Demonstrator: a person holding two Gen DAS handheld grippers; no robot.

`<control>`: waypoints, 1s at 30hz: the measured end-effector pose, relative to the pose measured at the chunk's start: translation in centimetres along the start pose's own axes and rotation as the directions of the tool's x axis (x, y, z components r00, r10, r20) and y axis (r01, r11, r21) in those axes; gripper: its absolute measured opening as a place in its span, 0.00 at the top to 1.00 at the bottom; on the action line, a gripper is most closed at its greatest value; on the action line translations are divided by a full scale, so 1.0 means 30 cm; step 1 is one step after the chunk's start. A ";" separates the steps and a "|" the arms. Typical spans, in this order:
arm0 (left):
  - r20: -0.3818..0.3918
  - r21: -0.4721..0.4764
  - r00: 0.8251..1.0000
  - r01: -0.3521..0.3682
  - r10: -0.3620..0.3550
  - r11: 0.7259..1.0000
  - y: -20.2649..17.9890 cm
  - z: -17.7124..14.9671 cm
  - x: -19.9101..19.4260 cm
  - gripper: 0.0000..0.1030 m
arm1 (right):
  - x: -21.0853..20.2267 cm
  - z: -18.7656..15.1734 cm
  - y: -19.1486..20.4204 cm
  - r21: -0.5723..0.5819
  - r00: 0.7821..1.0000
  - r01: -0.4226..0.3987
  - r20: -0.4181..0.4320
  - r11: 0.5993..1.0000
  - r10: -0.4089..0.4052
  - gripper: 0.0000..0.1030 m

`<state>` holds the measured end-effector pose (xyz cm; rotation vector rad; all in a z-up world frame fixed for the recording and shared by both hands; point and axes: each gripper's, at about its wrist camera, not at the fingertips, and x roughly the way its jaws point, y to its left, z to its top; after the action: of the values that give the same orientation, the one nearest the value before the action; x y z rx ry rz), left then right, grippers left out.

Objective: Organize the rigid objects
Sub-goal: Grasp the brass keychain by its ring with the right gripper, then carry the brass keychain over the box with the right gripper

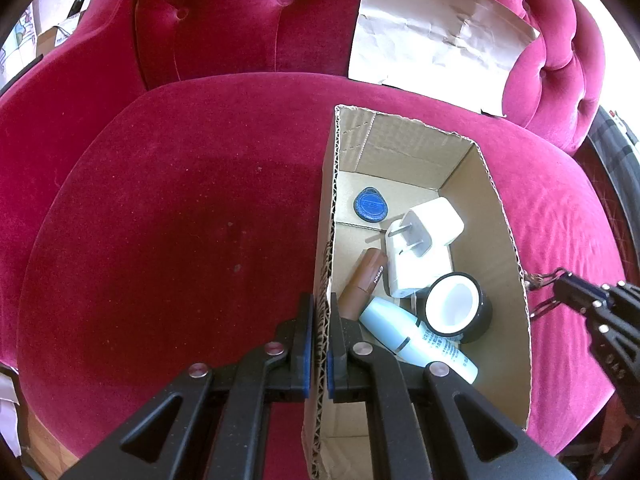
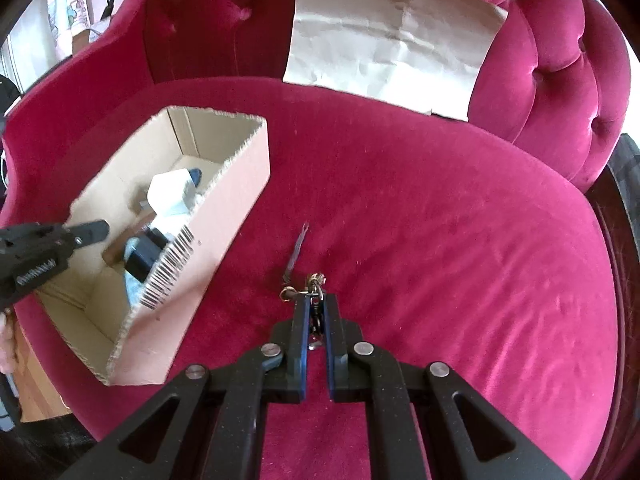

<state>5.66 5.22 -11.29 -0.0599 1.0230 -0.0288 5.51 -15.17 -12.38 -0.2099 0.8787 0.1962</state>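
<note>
Here the left claw [image 1: 319, 312] is clenched on the near left wall of the cardboard box [image 1: 508, 240], one pad outside and one inside the corrugated edge; the box sits on the seat of a crimson velvet armchair [image 1: 180, 220]. Inside it, nearest that claw, a brown tube [image 1: 366, 282] leans against the wall; a pale blue bottle [image 1: 416, 338] lies beside it, touching a black jar with a white inside [image 1: 456, 306]; a white plug charger [image 1: 420, 244] lies past them, prongs up; a blue key fob [image 1: 371, 204] lies flat at the far end of the box floor.

The right claw [image 2: 316, 308] is pinched tight on a small bunch of metal rings and chain, a keyring [image 2: 312, 286]; the rings stick out just beyond the fingertips, over the seat cushion and to the right of the box, outside it; a thin dark strip [image 2: 294, 252] trails from the bunch across the velvet, whether it touches the cushion I cannot tell. In the left wrist view the same claw [image 1: 560, 280] shows at the right edge, just beside the box's right wall with the rings at its tip.

A creased sheet of pale paper [image 2: 396, 40] leans against the tufted backrest, well apart from the box.
</note>
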 end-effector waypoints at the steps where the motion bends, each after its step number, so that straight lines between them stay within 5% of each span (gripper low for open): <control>1: 0.000 0.001 1.000 -0.001 0.001 1.000 -0.001 0.001 0.000 0.96 | -0.007 0.004 -0.001 0.000 1.000 0.003 0.006 1.000 -0.003 0.96; 30: 0.001 0.000 1.000 0.000 0.000 1.000 0.002 0.001 0.001 0.96 | -0.201 0.149 -0.011 0.015 0.992 0.022 0.124 1.000 -0.023 0.96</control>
<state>5.71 5.27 -11.29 -0.0600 1.0221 -0.0285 5.15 -14.81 -4.89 -0.1929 0.7537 0.1804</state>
